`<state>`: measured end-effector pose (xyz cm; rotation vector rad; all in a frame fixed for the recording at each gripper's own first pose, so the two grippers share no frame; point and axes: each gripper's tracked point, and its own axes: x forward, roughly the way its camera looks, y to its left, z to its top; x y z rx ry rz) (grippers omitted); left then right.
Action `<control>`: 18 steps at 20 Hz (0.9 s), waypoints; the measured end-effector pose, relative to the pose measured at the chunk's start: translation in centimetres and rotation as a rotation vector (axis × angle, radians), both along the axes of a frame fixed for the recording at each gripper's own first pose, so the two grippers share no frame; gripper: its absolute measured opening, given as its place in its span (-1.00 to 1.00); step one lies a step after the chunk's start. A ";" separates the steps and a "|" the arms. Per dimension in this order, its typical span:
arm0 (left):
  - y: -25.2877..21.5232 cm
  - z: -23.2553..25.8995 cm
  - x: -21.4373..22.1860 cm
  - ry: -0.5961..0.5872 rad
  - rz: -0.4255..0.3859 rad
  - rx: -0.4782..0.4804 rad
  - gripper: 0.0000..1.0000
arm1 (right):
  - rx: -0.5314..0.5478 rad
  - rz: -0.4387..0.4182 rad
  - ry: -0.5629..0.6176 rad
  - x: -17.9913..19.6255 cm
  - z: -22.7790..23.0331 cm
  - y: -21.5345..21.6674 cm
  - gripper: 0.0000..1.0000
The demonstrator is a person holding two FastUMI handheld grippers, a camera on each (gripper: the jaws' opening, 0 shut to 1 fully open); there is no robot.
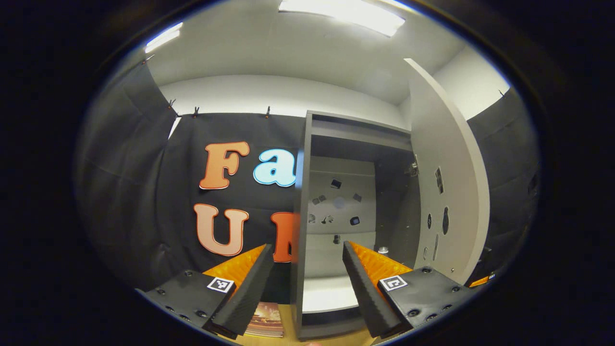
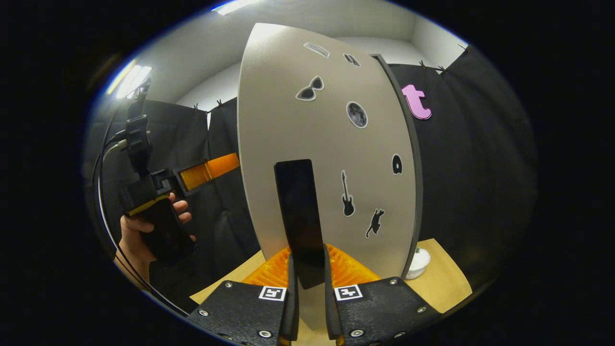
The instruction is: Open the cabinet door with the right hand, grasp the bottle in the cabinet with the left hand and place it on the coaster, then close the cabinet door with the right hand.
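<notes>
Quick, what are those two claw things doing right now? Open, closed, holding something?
Left gripper: open, holding nothing, facing the open cabinet.
Right gripper: closed on the dark door handle.

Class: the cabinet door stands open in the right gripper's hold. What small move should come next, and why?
Probably the left gripper reaches forward into the open cabinet, jaws open, toward what seems to be the bottle deep inside. The right gripper holds the door handle.

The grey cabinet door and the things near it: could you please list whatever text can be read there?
No text is readable.
Grey cabinet door: picture stickers, no words; two at its top too blurred.
Black door handle: blank.
Square black-and-white markers on the right gripper: coded patterns, no words.
Booklet on the wooden table: cover too blurred.
</notes>
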<state>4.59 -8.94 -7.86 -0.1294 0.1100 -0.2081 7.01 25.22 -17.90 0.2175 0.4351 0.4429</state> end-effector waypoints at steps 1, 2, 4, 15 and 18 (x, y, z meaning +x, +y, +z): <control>-0.6 -0.1 0.0 0.002 -0.008 -0.005 0.92 | 0.005 -0.004 -0.009 0.1 0.2 -0.3 -0.55; -1.4 -0.1 0.0 0.003 -0.018 -0.008 0.92 | 0.005 -0.007 -0.011 0.1 0.1 -0.6 -0.55; -2.8 -0.3 0.0 0.005 -0.036 -0.006 0.92 | -0.005 -0.013 -0.019 0.0 0.1 -1.2 -0.55; -7.9 -1.4 0.7 0.035 -0.085 -0.009 0.86 | 0.005 -0.063 -0.052 0.7 0.3 -3.2 -0.56; -8.6 -1.3 0.7 0.027 -0.086 0.002 0.89 | 0.022 -0.072 -0.053 0.7 0.3 -3.4 -0.56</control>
